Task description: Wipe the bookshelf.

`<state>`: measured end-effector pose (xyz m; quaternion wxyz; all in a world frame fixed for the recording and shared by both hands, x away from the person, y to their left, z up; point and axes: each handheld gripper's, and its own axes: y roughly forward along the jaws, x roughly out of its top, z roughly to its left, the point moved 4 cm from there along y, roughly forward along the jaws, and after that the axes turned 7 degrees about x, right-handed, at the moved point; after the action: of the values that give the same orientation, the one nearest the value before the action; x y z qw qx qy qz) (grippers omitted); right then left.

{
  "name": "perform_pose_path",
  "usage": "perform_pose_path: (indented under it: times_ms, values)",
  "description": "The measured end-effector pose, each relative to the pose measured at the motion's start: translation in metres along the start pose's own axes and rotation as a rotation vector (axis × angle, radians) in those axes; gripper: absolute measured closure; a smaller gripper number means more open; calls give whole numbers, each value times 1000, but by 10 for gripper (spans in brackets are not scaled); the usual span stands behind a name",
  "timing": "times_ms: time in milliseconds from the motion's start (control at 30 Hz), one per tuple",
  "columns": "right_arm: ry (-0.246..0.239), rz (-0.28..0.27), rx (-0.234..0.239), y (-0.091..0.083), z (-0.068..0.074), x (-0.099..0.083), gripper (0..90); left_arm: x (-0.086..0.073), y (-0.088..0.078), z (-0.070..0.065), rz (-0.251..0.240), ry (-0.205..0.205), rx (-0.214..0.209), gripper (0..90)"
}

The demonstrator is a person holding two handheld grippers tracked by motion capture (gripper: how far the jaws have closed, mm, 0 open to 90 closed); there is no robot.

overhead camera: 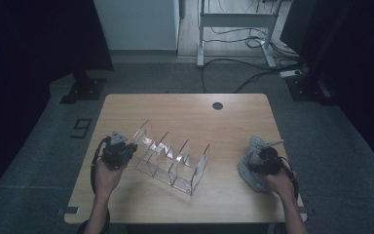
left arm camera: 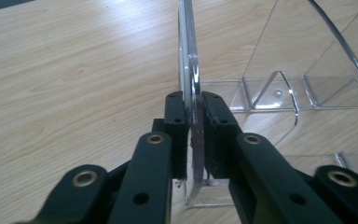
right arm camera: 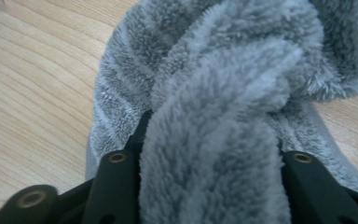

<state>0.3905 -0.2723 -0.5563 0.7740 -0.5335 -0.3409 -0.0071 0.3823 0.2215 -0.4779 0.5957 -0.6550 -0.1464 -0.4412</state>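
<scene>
Right gripper, jaws parted around a grey cloth; left gripper clamps the clear rack; wiping seemingly not begun.

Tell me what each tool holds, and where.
Left tool clamps the clear rack's end wall; right tool has a fold of grey cloth between its jaws.

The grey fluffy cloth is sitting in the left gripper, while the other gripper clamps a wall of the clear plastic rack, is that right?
Not quite. The grey fluffy cloth sits between the jaws of the right gripper, as the right gripper view shows. It is the left gripper that clamps a wall of the clear plastic rack.
</scene>
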Motion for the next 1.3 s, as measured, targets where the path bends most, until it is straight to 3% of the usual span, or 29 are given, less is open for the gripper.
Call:
perform_pose_path:
  times_ms: [167, 467, 667, 800, 1067, 1300]
  values:
    - [-39, 6, 32, -1, 1, 0, 386, 1, 0, -2, 3, 14, 4, 672]
    - [-77, -56, 73, -20, 9, 10, 259, 5, -7, -2, -19, 12, 0, 324]
    - [-128, -85, 107, -30, 20, 19, 190, 9, -20, -2, -47, -1, -24, 175]
    - [-148, -120, 138, -38, 29, 26, 156, 9, -27, -4, -58, -2, -38, 140]
    - [-191, -132, 170, -43, 40, 32, 135, 4, -36, -10, -52, 43, -34, 80]
    - [-214, -156, 213, -45, 51, 37, 132, -10, -43, -14, -37, 49, -34, 32]
